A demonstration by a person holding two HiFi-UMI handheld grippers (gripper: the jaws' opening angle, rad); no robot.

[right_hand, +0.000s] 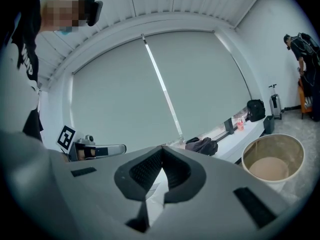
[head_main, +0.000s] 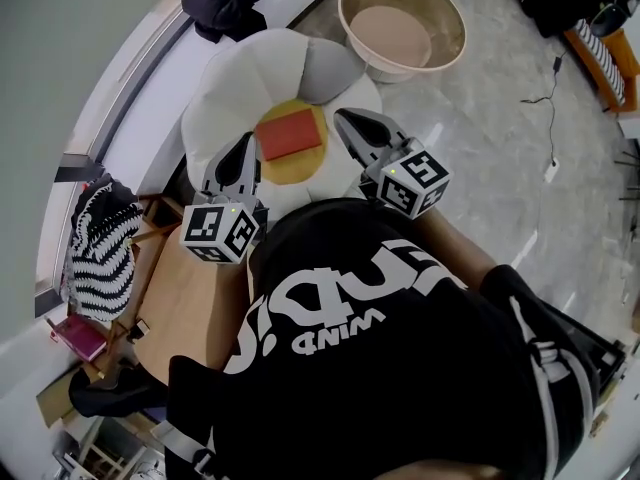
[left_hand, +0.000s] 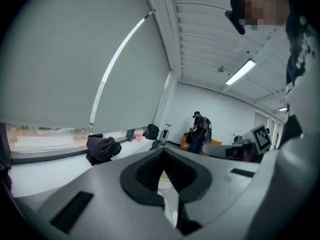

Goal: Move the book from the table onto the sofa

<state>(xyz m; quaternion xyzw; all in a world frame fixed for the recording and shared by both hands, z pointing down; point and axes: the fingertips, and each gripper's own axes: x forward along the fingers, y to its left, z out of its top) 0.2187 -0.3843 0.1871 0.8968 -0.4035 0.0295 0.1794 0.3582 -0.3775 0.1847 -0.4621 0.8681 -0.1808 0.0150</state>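
The red book (head_main: 290, 133) lies flat on the yellow centre of the white, flower-shaped sofa (head_main: 225, 93), a little above the middle of the head view, and neither tool touches it. The left gripper (head_main: 242, 153) shows just to the left of the book and the right gripper (head_main: 352, 126) just to its right. Both point toward the top of the frame, with their marker cubes lower down, near the black shirt (head_main: 400, 368) that fills the bottom right. In the left gripper view the left gripper (left_hand: 162, 154) has its jaws pressed together with nothing between them. The pale blind (left_hand: 75, 59) fills the upper left of that view, a dark garment (left_hand: 102, 149) sits on the window sill at left, and a standing person (left_hand: 200, 131) is far off at centre right. In the right gripper view the right gripper (right_hand: 161, 156) likewise has its jaws closed on nothing. A round beige tub (right_hand: 272, 164) stands on the floor at lower right there, and the same tub (head_main: 400, 23) sits at the top of the head view, just beside the sofa. The wooden table (head_main: 185, 303) is at the lower left of the head view, below the left gripper, with a black-and-white striped cloth (head_main: 100, 253) at its left edge.
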